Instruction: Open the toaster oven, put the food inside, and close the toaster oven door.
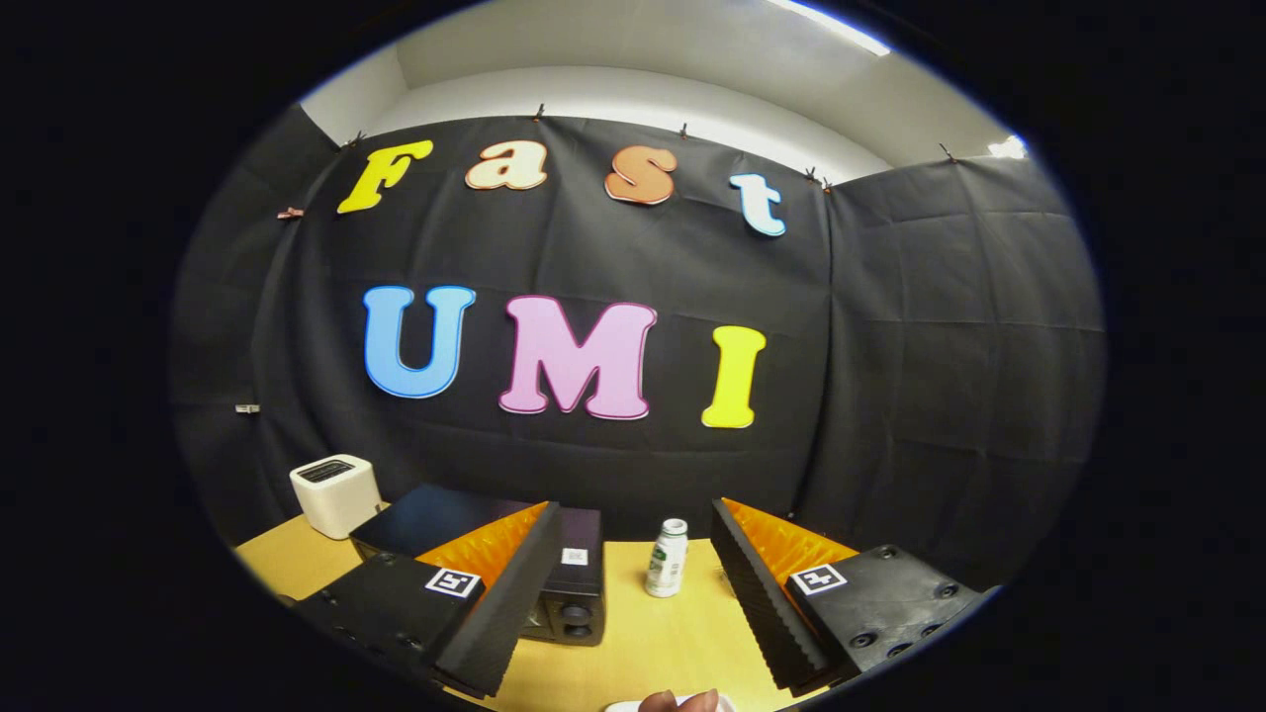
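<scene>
Claw wide open, fingers spread well apart, nothing between them, nothing gripped. It hangs above a light wooden desk, looking forward toward the back wall.

Toaster oven: dark box, sits on the desk behind the left finger, which hides much of it. Visible part shows the dark top and a front corner with two round knobs. Can't tell from here whether the door is open or closed.

Small white bottle with a green label stands upright on the desk, beyond the fingers and in the gap between them, just beside the oven on its right, not touching it.

White boxy appliance with a dark slotted top stands further back on the desk, left of the oven, near the wall.

At the near desk edge, between the fingers, a reddish-brown rounded item lies on something white; too cropped to tell what it is.

Room: black cloth wall hung behind and to the right of the desk, creased, clipped along its top edge. Above it a pale wall and ceiling with a bright light strip at upper right.
</scene>
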{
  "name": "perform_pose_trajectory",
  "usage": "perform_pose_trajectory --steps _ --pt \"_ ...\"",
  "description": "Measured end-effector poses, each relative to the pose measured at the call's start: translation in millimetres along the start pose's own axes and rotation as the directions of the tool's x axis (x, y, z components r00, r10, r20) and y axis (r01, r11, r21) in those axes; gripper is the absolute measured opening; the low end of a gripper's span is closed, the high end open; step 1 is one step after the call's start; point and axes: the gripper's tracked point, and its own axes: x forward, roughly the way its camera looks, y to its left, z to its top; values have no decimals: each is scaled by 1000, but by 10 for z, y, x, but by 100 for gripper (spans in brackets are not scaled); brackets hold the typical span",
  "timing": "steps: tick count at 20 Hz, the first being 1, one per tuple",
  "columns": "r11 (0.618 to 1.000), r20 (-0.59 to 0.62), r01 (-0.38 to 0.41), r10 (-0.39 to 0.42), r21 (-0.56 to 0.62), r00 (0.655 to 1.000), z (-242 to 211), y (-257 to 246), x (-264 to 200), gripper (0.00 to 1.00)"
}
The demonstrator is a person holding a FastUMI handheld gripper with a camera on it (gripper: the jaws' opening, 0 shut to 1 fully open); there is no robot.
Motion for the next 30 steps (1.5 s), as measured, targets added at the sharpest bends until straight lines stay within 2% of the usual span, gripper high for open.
perform_pose_trajectory --steps 7,14,21,25,30 --pt "995 -97 -83 87 47 991 -450 1097 195 98" --pt "993 -233 -102 113 56 966 -1120 1757 505 98" --pt "996 -380 -75 89 51 921 -1759 1958 745 98" --pt "995 -433 -40 75 88 898 -1915 1994 827 99" --pt "997 -404 -42 67 70 912 -1909 2006 808 99"
